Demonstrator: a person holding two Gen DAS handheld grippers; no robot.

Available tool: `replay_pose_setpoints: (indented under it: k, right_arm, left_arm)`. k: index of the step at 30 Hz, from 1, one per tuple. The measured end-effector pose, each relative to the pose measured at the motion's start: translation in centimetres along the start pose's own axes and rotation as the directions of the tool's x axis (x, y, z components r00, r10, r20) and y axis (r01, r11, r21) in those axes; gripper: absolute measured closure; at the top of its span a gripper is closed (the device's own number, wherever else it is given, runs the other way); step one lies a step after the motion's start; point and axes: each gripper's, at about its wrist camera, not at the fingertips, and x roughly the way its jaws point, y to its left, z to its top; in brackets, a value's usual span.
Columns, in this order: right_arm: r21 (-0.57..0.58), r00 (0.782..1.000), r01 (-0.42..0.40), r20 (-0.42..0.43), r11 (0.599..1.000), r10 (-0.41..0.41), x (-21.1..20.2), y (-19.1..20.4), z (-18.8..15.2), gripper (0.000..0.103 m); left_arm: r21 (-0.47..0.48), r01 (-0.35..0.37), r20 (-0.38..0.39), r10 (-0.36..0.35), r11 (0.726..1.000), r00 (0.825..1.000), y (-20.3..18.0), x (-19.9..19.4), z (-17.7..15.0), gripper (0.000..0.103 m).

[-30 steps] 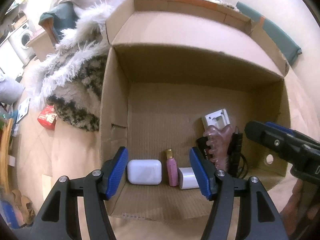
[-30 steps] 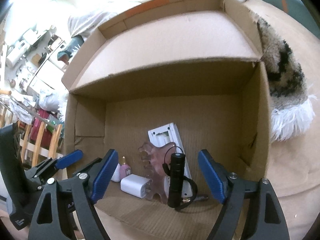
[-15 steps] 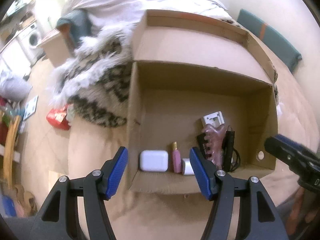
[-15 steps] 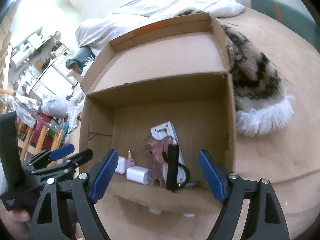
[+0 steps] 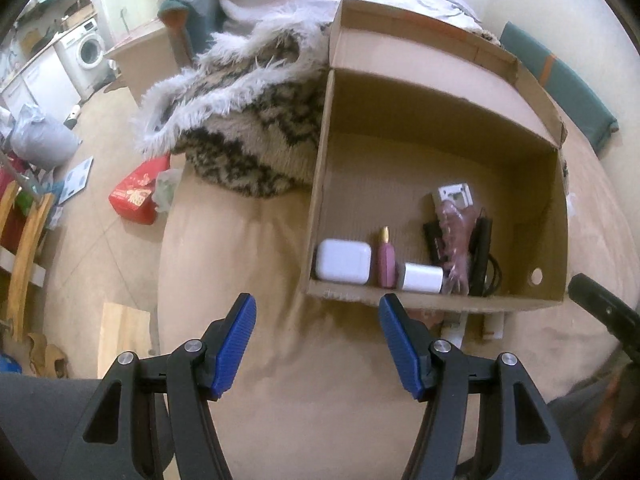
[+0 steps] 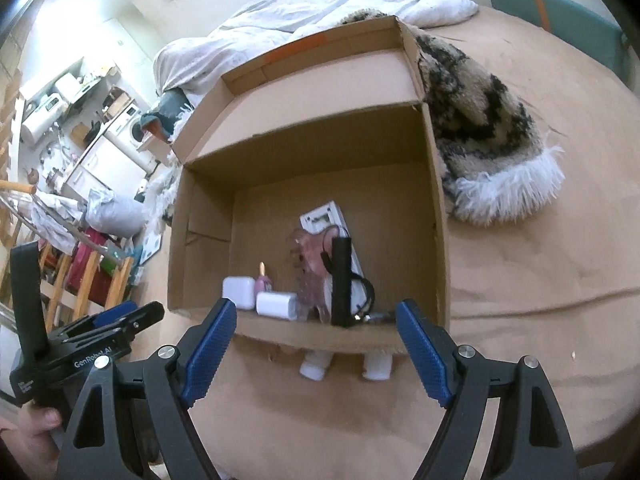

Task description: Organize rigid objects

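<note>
Right wrist view: the cardboard box [image 6: 434, 240] holds the little things in a row by its near wall – neat. Both grippers, left gripper [image 5: 316, 344] and right gripper [image 6: 316, 344], hang released and empty, clear of the box.

Count from my view: one open brown cardboard box [image 5: 440, 148]. Inside it, along the near wall: one white rounded plastic case [image 5: 343, 261], one small pink bottle with a gold cap [image 5: 386, 258], one white plug-in charger block [image 5: 422, 277], one translucent pink hair claw clip [image 5: 460, 240], one black cylindrical flashlight [image 6: 341, 280], one white flat rectangular device [image 6: 325, 218]. Outside, against the box's near wall: two white cylindrical containers [image 6: 316, 366].
</note>
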Motion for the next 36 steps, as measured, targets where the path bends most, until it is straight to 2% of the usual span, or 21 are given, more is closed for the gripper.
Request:
replay_pose_setpoints:
  k: [7, 10, 13, 17, 19, 21, 23, 25, 28, 32, 36]
  right_arm:
    - [0.056, 0.999, -0.004, -0.052, 0.998, 0.006, 0.1, -1.9, -1.5, 0.016]
    - [0.109, 0.992, 0.014, -0.128, 0.994, 0.000, 1.3, -3.0, -2.3, 0.016]
    - [0.148, 0.975, -0.002, -0.218, 0.989, 0.034, 3.3, -3.3, -3.1, 0.016]
    - [0.128, 0.962, 0.060, -0.272, 0.990, -0.023, 5.4, -3.2, -3.3, 0.016]
    - [0.122, 0.952, 0.085, -0.304, 0.989, -0.045, 6.7, -3.3, -3.1, 0.020]
    - [0.104, 0.938, 0.126, -0.337, 0.987, -0.084, 8.0, -3.5, -2.8, 0.033]
    - [0.104, 0.929, 0.160, -0.352, 0.982, -0.114, 8.9, -3.8, -2.5, 0.040]
    - [0.099, 0.923, 0.186, -0.359, 0.978, -0.140, 9.7, -4.0, -2.4, 0.044]
    - [0.092, 0.913, 0.192, -0.383, 0.977, -0.144, 11.2, -3.8, -2.5, 0.055]
    - [0.015, 0.896, 0.220, -0.398, 0.975, -0.196, 12.4, -3.0, -2.9, 0.073]
    - [0.028, 0.909, 0.192, -0.382, 0.981, -0.167, 11.2, -3.0, -3.2, 0.075]
  left_arm:
    - [-0.011, -0.008, -0.003, 0.008, 1.000, 1.000, 0.3, 0.4, -1.0, 0.042]
    - [-0.016, 0.003, -0.018, -0.004, 1.000, 1.000, 0.2, 0.7, -1.3, 0.042]
    - [-0.016, 0.009, -0.040, -0.009, 1.000, 0.999, 0.2, 1.2, -1.4, 0.042]
    - [-0.019, 0.008, -0.059, -0.009, 1.000, 0.998, 0.3, 1.6, -1.5, 0.042]
    - [-0.023, 0.010, -0.076, -0.012, 1.000, 0.997, 0.3, 2.1, -1.5, 0.042]
    - [-0.026, 0.017, -0.107, -0.020, 1.000, 0.994, 0.3, 2.8, -1.7, 0.042]
    - [-0.041, 0.037, -0.128, -0.042, 0.998, 0.991, 0.2, 3.3, -1.8, 0.042]
    - [-0.048, 0.049, -0.144, -0.056, 0.998, 0.988, -0.1, 3.8, -2.0, 0.042]
    - [-0.040, 0.057, -0.165, -0.063, 0.998, 0.984, -1.1, 4.7, -2.2, 0.042]
    - [-0.049, 0.078, -0.191, -0.086, 0.996, 0.978, -2.7, 6.2, -1.9, 0.042]
    - [-0.094, 0.094, -0.231, -0.114, 0.991, 0.966, -5.0, 9.0, -1.5, 0.042]
